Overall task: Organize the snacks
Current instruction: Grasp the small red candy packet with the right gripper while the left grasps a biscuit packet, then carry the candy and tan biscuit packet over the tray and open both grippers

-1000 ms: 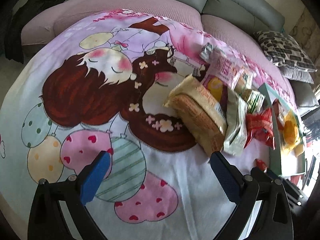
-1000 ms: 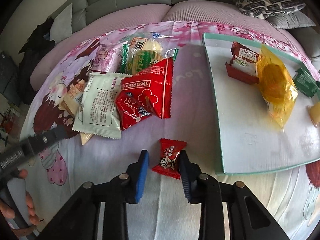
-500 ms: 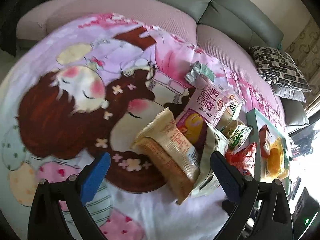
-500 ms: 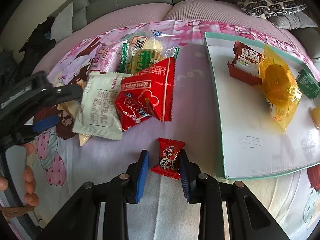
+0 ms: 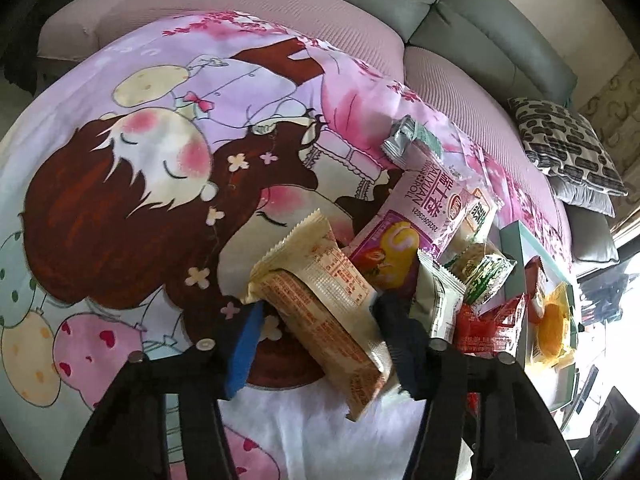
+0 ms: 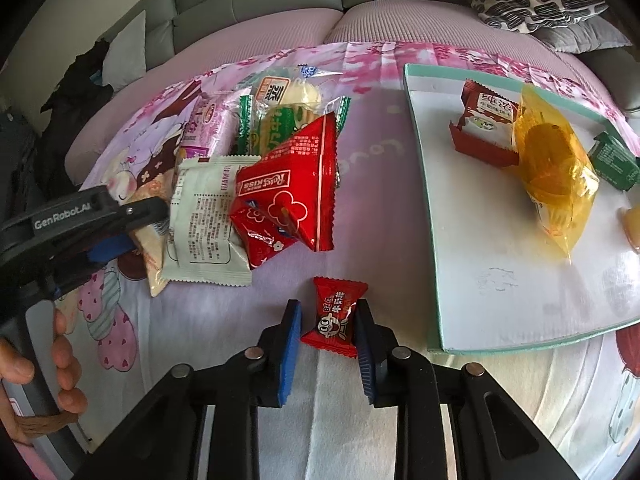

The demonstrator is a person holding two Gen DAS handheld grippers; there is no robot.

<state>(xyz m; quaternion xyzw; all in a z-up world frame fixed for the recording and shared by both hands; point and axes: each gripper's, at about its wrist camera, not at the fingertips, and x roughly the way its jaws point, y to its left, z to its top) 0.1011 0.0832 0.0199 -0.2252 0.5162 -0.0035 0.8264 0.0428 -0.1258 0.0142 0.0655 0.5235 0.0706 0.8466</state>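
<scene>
My left gripper has its fingers around a long beige biscuit pack at the left end of the snack pile; the jaws stand on both sides of it, narrowed but whether they press it is unclear. It also shows in the right wrist view. My right gripper straddles a small red candy on the blanket, the right pad touching it, a gap on the left. The white tray with teal rim lies to the right.
The pile holds a white pack, a red Rose Kiss bag, a purple roll pack and green packs. On the tray lie a red-white pack, an orange bag and a green candy. Sofa behind.
My left gripper moved right and forward onto the beige biscuit pack and narrowed its jaws around it. My right gripper stayed around the red candy.
</scene>
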